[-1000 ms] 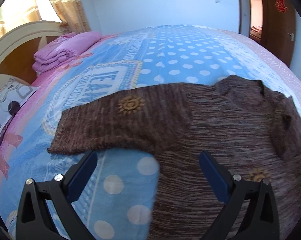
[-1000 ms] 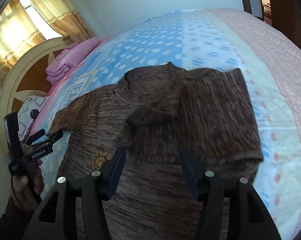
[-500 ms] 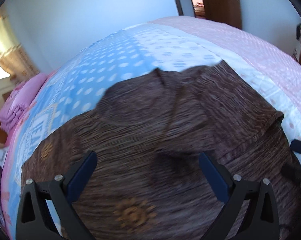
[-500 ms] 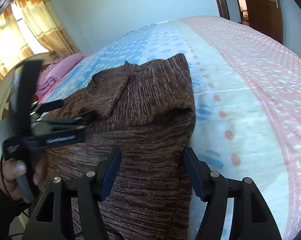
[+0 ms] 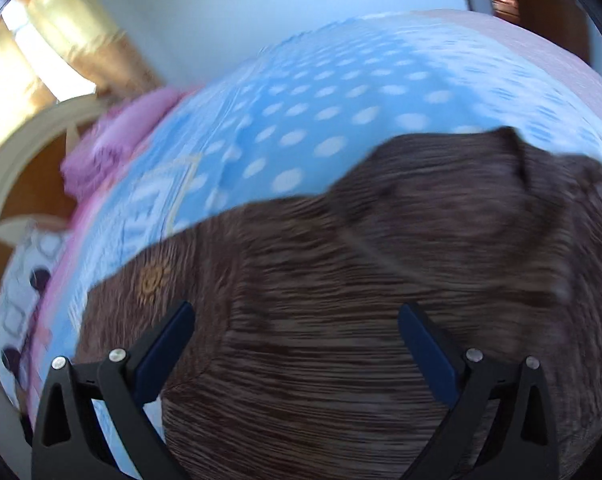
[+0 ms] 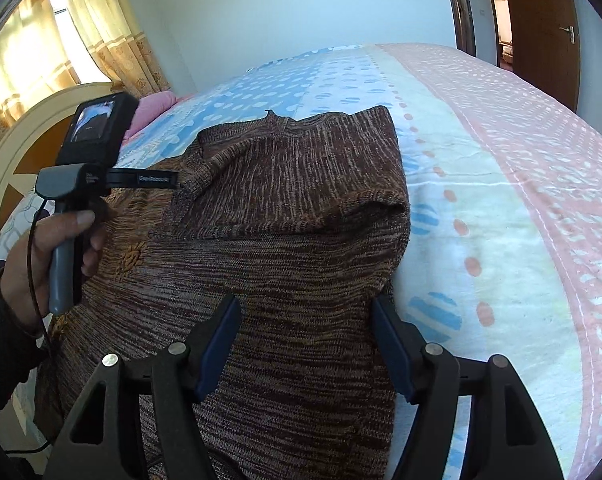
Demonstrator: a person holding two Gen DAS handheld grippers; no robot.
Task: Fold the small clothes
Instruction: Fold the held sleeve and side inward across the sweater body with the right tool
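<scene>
A brown knitted sweater (image 6: 285, 216) lies on the bed, its right sleeve folded across the chest and its collar (image 6: 289, 124) at the far end. An orange sun motif (image 5: 154, 280) marks the left sleeve, which lies spread out. My left gripper (image 5: 297, 320) hovers open over the sweater's left half with nothing between its fingers; the right wrist view shows it from the side (image 6: 169, 179), held by a hand (image 6: 49, 248). My right gripper (image 6: 305, 312) is above the sweater's right side near the folded edge. Its jaws are opening and the cloth lies below them, unpinched.
The bedspread (image 6: 481, 168) is blue with white dots, then pale and pink striped to the right. A folded pink blanket (image 5: 113, 140) and a patterned pillow (image 5: 25, 280) lie by the cream headboard (image 6: 21, 136). Curtains (image 6: 97, 28) hang at left, and a brown door (image 6: 541, 28) stands at right.
The left gripper swung right over the sweater body, then back left and lower; its view is blurred. The right gripper shifted to the sweater's right edge and its jaws widened slightly.
</scene>
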